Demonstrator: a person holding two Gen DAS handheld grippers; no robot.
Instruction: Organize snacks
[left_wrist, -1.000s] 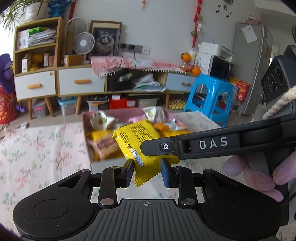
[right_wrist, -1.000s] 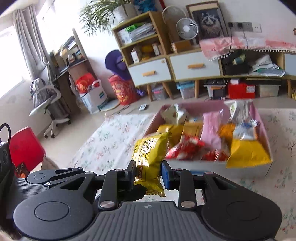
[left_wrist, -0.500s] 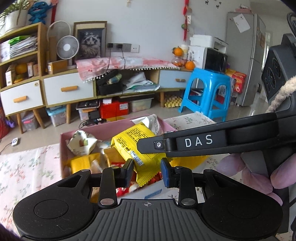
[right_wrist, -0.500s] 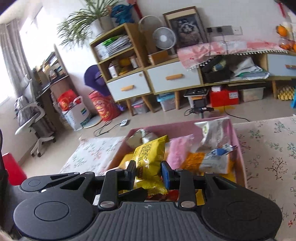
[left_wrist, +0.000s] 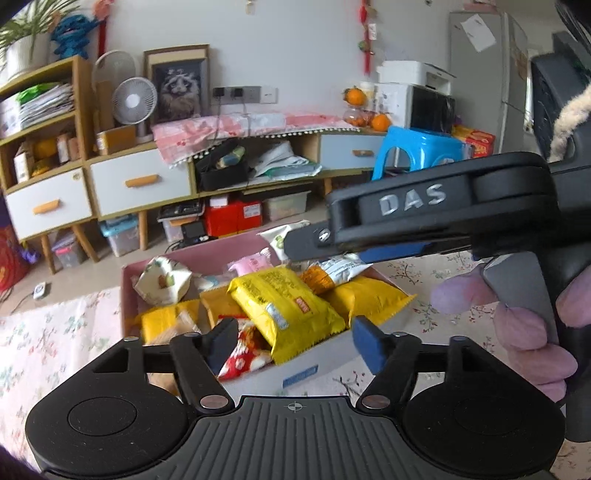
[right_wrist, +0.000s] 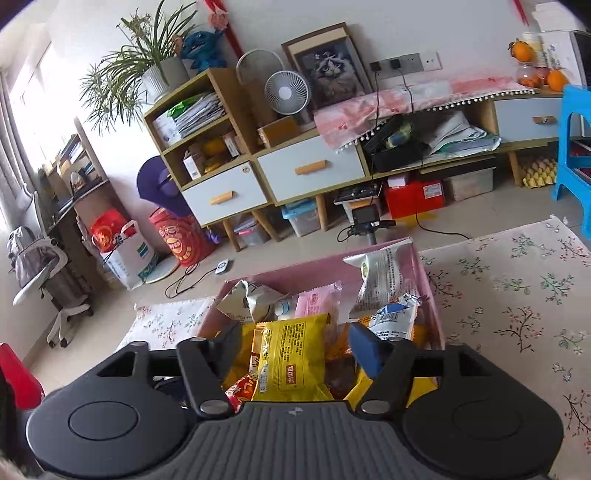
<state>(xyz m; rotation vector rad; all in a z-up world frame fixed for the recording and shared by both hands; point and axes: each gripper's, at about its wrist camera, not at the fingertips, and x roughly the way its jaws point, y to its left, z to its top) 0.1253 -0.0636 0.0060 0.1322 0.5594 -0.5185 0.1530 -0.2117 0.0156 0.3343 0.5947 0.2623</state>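
A pink box (left_wrist: 127, 280) on the floral tablecloth is full of snack packets. In the left wrist view my left gripper (left_wrist: 291, 345) is open and empty, and a yellow packet (left_wrist: 284, 312) lies on the pile just past its fingertips. In the right wrist view my right gripper (right_wrist: 295, 347) is open over the same pink box (right_wrist: 428, 280), with another yellow packet (right_wrist: 291, 362) lying loose between its spread fingers. The right gripper also shows from the side in the left wrist view (left_wrist: 306, 240), above the box's far right corner.
The box also holds a white packet (right_wrist: 384, 280), a pink packet (right_wrist: 314, 302), a red packet (left_wrist: 243, 362) and several other yellow ones. The floral tablecloth (right_wrist: 517, 295) extends right of the box. A blue stool (left_wrist: 417, 151) and low cabinets (left_wrist: 140, 181) stand beyond the table.
Both grippers carried their yellow packets over the pink box, then opened. Both packets now lie on the pile in the box.
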